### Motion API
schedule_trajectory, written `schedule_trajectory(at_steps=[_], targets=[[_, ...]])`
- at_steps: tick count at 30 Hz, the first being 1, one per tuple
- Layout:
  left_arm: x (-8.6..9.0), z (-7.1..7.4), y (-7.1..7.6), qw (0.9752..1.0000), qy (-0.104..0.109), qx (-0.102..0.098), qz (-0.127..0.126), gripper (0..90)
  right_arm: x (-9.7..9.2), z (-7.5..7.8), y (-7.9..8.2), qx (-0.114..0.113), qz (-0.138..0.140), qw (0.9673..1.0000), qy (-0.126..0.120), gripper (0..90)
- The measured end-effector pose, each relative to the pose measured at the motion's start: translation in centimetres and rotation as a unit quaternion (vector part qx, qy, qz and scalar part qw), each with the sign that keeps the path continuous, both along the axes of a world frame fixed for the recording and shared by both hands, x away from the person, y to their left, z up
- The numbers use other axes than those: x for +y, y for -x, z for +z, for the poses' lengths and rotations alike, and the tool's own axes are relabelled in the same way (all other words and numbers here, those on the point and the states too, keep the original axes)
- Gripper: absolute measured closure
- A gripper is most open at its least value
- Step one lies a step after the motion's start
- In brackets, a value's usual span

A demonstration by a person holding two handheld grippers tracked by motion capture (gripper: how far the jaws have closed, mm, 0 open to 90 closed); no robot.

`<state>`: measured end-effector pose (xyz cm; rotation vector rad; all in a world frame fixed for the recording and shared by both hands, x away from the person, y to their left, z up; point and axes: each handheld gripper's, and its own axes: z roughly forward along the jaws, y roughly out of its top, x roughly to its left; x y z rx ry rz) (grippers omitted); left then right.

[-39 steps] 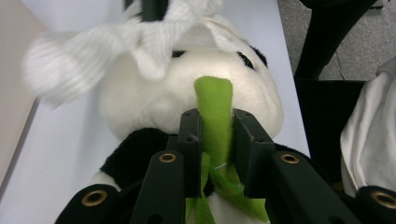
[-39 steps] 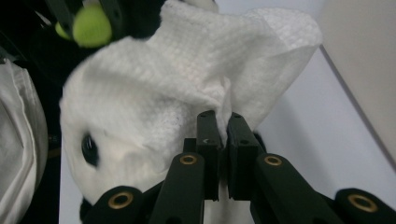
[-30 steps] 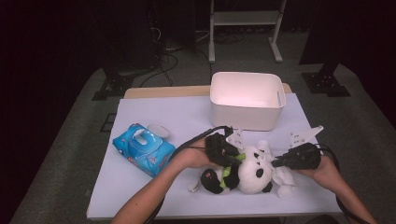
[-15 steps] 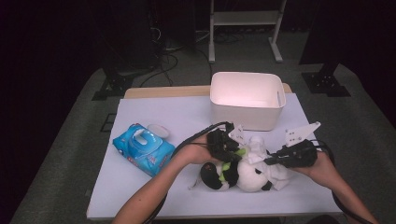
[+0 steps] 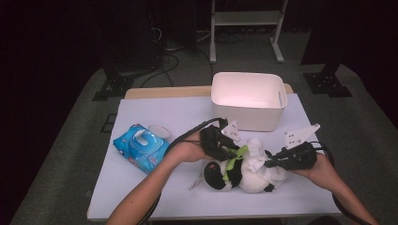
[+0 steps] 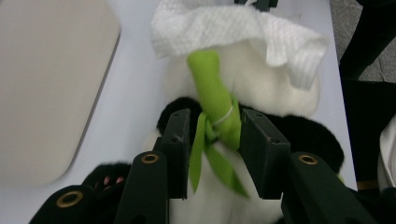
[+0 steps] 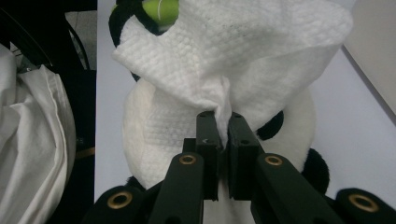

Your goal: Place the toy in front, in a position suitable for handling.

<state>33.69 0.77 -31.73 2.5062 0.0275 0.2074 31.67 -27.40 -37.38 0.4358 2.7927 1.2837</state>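
Note:
A black-and-white panda plush (image 5: 253,178) lies on its back at the table's near edge. A green cloth roll (image 6: 212,88) is tied at its neck. My left gripper (image 5: 233,152) comes from the left with its jaws on either side of that roll. They have just been opening, and the left pad stands apart from it; left gripper (image 6: 212,128). My right gripper (image 5: 268,164) is shut on a pinched fold of a white wipe (image 7: 243,60), which drapes over the panda's belly (image 7: 140,116); right gripper (image 7: 223,121).
A white plastic bin (image 5: 248,110) stands behind the panda at the table's far side. A blue pack of wipes (image 5: 141,147) lies to the left on the white tabletop (image 5: 159,117). The person's white clothing (image 7: 32,140) is at the near edge.
My right gripper has risen a little and shifted left with the wipe, lifting it off the panda. My left hand has stayed where it was at the panda's neck.

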Motion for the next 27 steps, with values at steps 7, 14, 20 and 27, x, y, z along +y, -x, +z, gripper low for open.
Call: schedule_trajectory(at_steps=[7,14,20,27], targets=[[2.8,-0.5,-0.2,0.9998,-0.002,0.009,0.018,62.8,-0.8,-0.5,0.4,0.006,-0.011,0.9999,0.003,84.4],[4.9,-2.3,-0.5,0.9988,-0.010,0.031,0.037,62.8,-2.4,-2.3,1.1,0.028,-0.034,0.9990,0.008,84.4],[5.1,-3.6,-0.5,0.9981,-0.013,0.047,0.038,62.8,-2.3,-2.3,1.3,0.029,-0.033,0.9990,0.007,84.4],[4.9,-4.0,-0.5,0.9977,-0.004,0.055,0.039,63.3,0.0,-0.3,1.0,0.007,-0.006,1.0000,-0.002,84.4]])
